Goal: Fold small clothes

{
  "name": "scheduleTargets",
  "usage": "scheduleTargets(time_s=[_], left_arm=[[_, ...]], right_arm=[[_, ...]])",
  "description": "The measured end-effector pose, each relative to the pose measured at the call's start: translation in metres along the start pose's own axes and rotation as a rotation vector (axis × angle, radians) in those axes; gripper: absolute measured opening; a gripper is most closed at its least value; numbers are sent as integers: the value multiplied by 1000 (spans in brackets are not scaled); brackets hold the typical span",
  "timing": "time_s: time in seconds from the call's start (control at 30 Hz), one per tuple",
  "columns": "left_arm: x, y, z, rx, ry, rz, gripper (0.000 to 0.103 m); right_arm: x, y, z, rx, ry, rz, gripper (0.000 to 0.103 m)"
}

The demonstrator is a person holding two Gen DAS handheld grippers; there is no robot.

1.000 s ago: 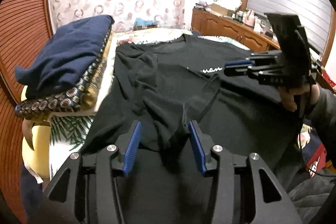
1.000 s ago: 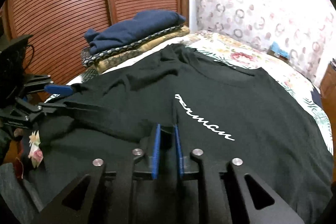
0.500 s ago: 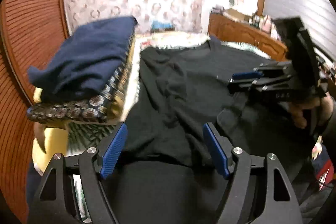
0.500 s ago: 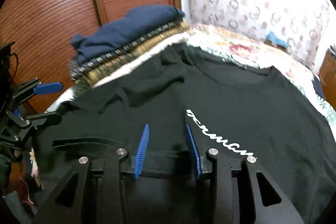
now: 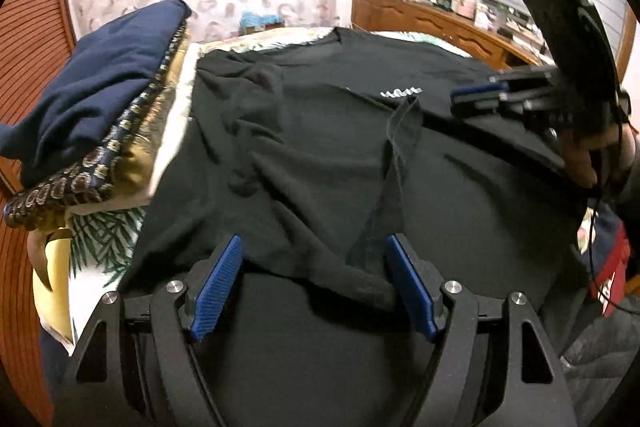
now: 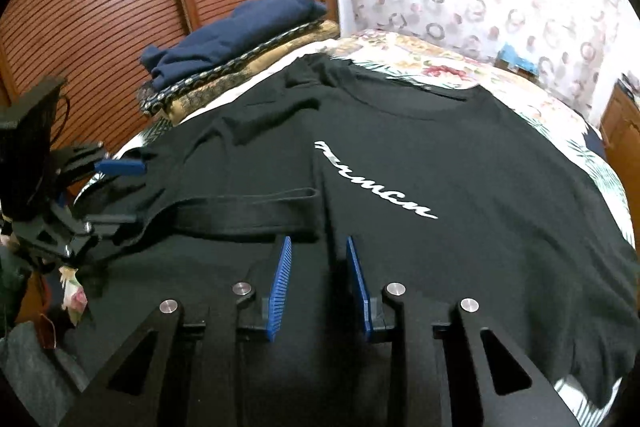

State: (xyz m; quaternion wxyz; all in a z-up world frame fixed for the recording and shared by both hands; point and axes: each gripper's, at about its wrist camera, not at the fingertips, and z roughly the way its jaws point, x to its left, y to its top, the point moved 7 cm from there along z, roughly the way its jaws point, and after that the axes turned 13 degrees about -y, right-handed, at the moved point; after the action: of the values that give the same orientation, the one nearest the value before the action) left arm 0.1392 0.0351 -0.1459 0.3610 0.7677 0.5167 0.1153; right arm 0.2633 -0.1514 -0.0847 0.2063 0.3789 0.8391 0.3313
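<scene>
A black T-shirt (image 5: 320, 131) with white script lies spread front up on the bed, its collar at the far end (image 6: 420, 107). My left gripper (image 5: 314, 241) stands open wide over the near left part of the shirt; a rumpled ridge of fabric runs between its blue pads without being pinched. In the right wrist view the left gripper (image 6: 124, 191) shows at the left edge. My right gripper (image 6: 317, 241) hovers low over the shirt just below the script, jaws narrow and closing, pads not pressing on cloth. A folded-over strip of the shirt (image 6: 248, 215) lies between the two grippers.
A stack of folded clothes, navy on top (image 5: 100, 99), sits on the bed beside the shirt's left sleeve. The floral bedspread (image 6: 460, 67) shows beyond the collar. Louvred wooden doors (image 6: 100, 7) stand behind the stack, a cluttered wooden dresser (image 5: 432, 23) at the far right.
The left jaws have spread wide and let go of the bunched fabric. The right jaws, shut on a pinch of shirt a second ago, have opened and released it, then narrowed slightly.
</scene>
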Motion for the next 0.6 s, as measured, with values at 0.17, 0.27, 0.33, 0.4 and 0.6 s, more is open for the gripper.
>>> scheduleTargets(time_s=[0.17,0.27,0.33,0.4,0.6], left_arm=[[-4,-5,8,40,-6,-2,75],[-8,-10,10,57,-19,-1,75],[-10,-10,6,49,-24,2,75],[-11,-7,-2,17,-32,0,75],[-15,15,-14,-77,-38,-6,77]], right_arm=[[2,6,0,-30,20,47,30],[6,11,3,-41,23,62,30],[9,12,8,-38,22,73,30],[13,8,10,-33,17,65,31],[-2,-4,2,-23,-25,73,42]])
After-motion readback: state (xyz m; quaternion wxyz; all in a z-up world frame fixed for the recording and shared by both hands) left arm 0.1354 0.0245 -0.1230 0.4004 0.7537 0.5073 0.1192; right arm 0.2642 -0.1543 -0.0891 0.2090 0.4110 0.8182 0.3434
